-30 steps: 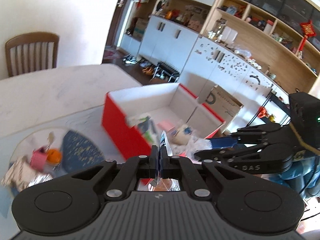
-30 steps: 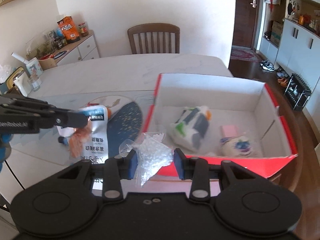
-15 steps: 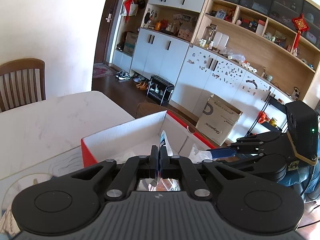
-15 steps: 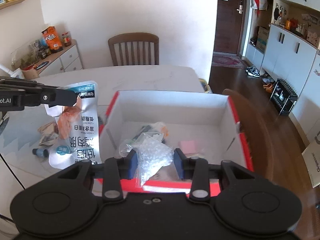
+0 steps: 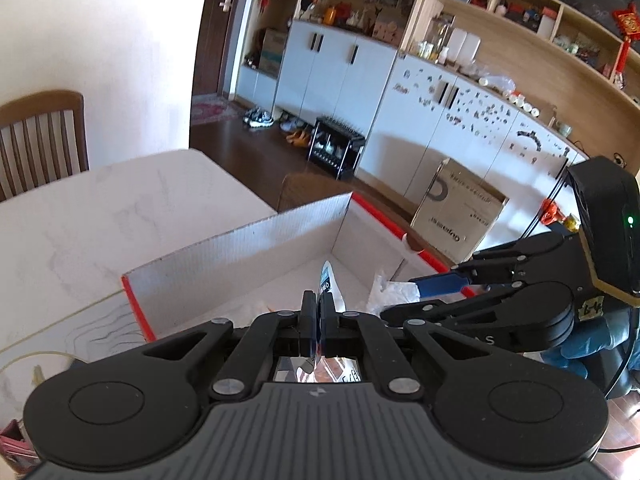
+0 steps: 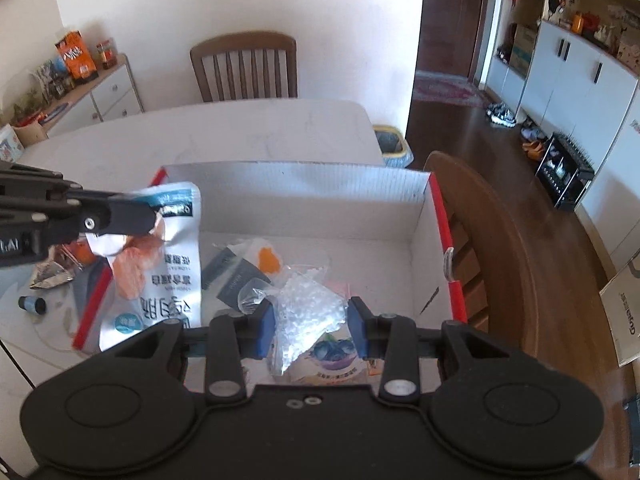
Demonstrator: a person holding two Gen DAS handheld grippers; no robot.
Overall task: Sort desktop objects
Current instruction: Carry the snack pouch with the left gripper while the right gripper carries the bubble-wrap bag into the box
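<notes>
A red box [image 6: 444, 216] with white inner walls stands on the table and holds several packets. My left gripper [image 5: 319, 312] is shut on a white snack pouch [image 6: 168, 264], seen edge-on in the left wrist view [image 5: 329, 284], and holds it over the box's left side. My right gripper [image 6: 310, 326] is shut on a clear bag of white beads [image 6: 310, 312] over the box's near side. It also shows in the left wrist view [image 5: 444, 284], to the right of the pouch.
A small blue bottle [image 6: 32, 304] and a crumpled foil wrapper [image 6: 50, 276] lie on the table left of the box. A wooden chair [image 6: 246, 66] stands at the far side, another chair [image 6: 496, 240] right of the box. A cardboard box [image 5: 456, 216] sits on the floor.
Both grippers have moved with their loads from the table's left part to above the red box. The pouch and the bead bag now hang over the box's inside.
</notes>
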